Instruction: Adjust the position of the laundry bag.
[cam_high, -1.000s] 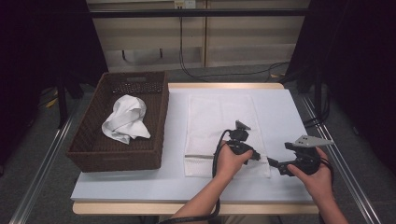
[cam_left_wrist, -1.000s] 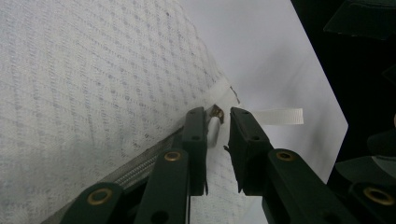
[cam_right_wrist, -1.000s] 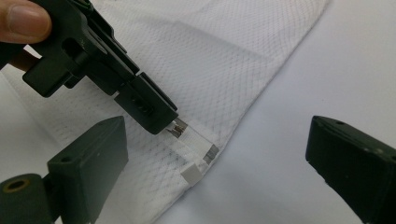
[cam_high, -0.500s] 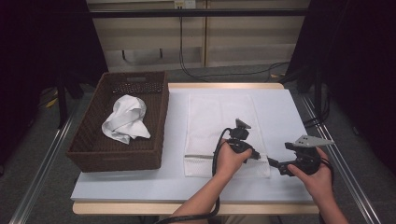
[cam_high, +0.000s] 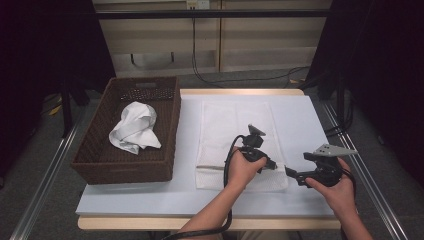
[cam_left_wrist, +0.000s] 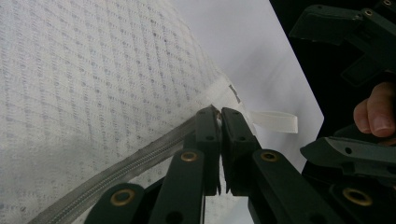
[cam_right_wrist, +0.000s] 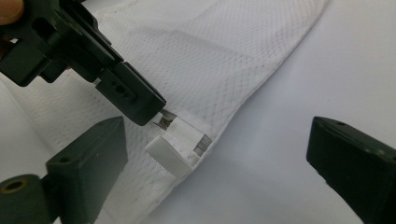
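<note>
- A white mesh laundry bag (cam_high: 239, 142) lies flat on the white table (cam_high: 190, 197), just right of a brown wicker basket (cam_high: 95, 162) that holds a crumpled white cloth (cam_high: 134, 127).
- The bag's zipper (cam_left_wrist: 116, 170) runs along its near edge, and the work sits at the near right corner of the bag.
- The left gripper (cam_high: 272, 165) is down at that corner. Its jaws have just been closing, and in the left gripper view (cam_left_wrist: 219, 114) they stand pressed together at the zipper's end, where the hem meets a small white ribbon loop (cam_left_wrist: 275, 122).
- From the right gripper view, the left gripper's tip covers the metal zipper slider (cam_right_wrist: 163, 122), so I take it to be pinching the slider or its pull, though the exact bite is hidden.
- The right gripper (cam_high: 289, 172) waits just to the right of the corner, its jaws spread wide with nothing between them (cam_right_wrist: 224, 158); the ribbon loop lies right in front of them.
- The step in hand looks like getting hold of the zipper to open the bag.
- Next, I'd judge, the right gripper should close on the ribbon loop or corner hem to anchor the bag, then the left should draw the slider leftward along the near edge, keeping it low so the mesh does not bunch.
</note>
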